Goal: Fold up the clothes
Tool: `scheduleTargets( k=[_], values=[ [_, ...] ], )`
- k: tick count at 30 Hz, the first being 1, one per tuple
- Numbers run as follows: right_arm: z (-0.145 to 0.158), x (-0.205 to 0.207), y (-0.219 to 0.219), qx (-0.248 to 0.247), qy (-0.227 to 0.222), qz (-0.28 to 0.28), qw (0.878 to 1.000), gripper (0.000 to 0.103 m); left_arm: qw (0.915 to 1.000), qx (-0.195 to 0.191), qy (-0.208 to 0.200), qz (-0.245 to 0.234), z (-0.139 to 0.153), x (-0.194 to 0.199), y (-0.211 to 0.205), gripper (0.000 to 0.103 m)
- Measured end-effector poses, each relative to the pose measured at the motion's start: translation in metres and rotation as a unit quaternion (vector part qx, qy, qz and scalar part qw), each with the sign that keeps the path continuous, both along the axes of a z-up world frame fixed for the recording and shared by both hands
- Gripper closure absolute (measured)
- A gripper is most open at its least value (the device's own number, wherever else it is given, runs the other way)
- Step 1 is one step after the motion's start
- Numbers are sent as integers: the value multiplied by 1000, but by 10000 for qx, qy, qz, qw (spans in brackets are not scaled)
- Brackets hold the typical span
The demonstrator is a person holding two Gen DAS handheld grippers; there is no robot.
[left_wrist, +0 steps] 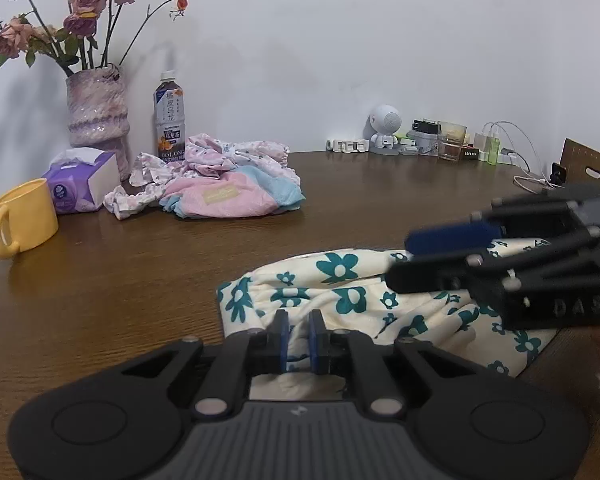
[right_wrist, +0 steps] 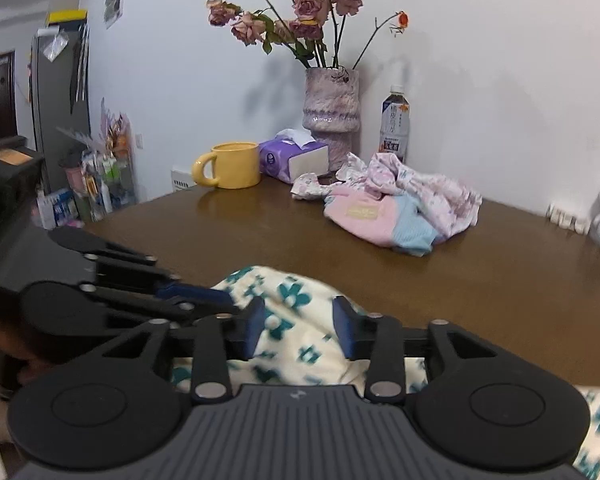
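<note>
Cream teal-flowered cotton garment (left_wrist: 340,296) bunched at brown wooden tabletop (left_wrist: 140,272) near edge. Left gripper (left_wrist: 299,334) nearly closed, pinching a fabric ridge; right gripper (right_wrist: 300,322) spread wide over it, holding nothing, probably lining up a grab.

left gripper (left_wrist: 299,336): lower centre, jaws nearly closed, narrow gap | right gripper (right_wrist: 300,330): lower centre, jaws spread wide
</note>
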State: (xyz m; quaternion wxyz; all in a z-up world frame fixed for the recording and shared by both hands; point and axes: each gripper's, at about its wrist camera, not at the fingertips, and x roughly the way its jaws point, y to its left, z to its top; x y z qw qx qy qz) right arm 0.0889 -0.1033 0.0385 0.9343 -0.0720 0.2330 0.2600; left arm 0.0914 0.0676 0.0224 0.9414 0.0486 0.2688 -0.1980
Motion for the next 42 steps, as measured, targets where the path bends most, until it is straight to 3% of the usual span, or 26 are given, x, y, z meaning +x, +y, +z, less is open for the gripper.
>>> scheduleTargets(
  k=[6, 11, 13, 18, 24, 30, 35, 42],
  values=[
    [-18, 39, 7, -6, 689, 114, 9976, 65, 10000, -30, 57, 17, 1, 1, 0, 96],
    [-27, 39, 4, -223, 786, 122, 9966, 91, 9999, 20, 131, -20, 6, 3, 1, 95],
    [-28, 38, 0, -217, 801, 139, 9964, 93, 9999, -109, 102, -6, 13, 5, 3, 93],
    [-30, 35, -3, -152, 745, 152, 9970, 94, 9995, -226, -136, 173, 27, 17, 5, 86],
    [-31, 36, -10, 48, 769, 159, 9969, 94, 9992, 92, 328, 216, 3, 41, -3, 87],
    [-31, 36, -10, 77, 763, 152, 9969, 94, 9982, -286, 300, 428, 4, 33, 10, 85],
    [-29, 39, -21, 450, 862, 152, 9951, 93, 9966, -555, 231, 557, 9, 17, 20, 79],
    [1, 1, -41, 919, 267, 174, 9953, 92, 9978, -609, -90, 229, 26, -27, 23, 79]
  ],
)
